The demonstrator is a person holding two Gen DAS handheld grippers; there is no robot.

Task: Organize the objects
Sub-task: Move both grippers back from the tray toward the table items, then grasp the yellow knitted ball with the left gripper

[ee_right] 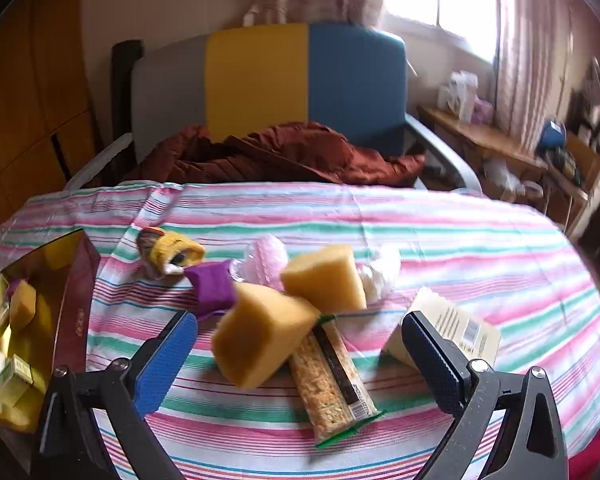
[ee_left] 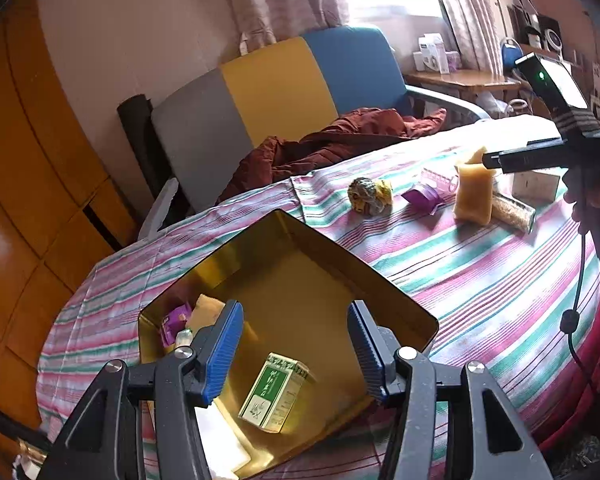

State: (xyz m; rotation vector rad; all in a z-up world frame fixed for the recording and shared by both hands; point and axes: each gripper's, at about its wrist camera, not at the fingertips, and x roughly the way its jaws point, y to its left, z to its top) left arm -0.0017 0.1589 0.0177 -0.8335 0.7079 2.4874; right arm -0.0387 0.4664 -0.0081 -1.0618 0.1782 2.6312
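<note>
Scene: round bench under a pink-and-green striped cloth (ee_right: pixel 440 240); landmark is the gold-lined open tin box (ee_left: pixel 384 280) at its left edge.
Box contents: green-and-white carton (ee_left: pixel 274 394) lying on the gold floor, a purple packet (ee_left: pixel 175 318) and a yellow block in the left corner.
Left gripper (ee_left: pixel 296 354): jaws spread wide, holding nothing, hovering directly over the box with the carton below and between its fingers.
Right gripper (ee_right: pixel 300 354): jaws spread wide, empty, well right of the box, facing the loose pile.
Loose pile, right of the box: near yellow foam sponge block (ee_right: pixel 260 334), second yellow sponge (ee_right: pixel 326 276) just behind it, grain bar in clear wrapper (ee_right: pixel 332 380), purple wrapped packet (ee_right: pixel 212 284), white printed carton (ee_right: pixel 452 326), yellow-grey crumpled bundle (ee_right: pixel 168 250).
Key relation: near sponge sits straight ahead between the right fingers, slightly left of centre; its long axis runs diagonally, tilted across the gap.
Nearer hand: right, clearly; left is parked at the box.
Judgement: next pick likely the near sponge; blur hides whether it touches the grain bar.
</note>
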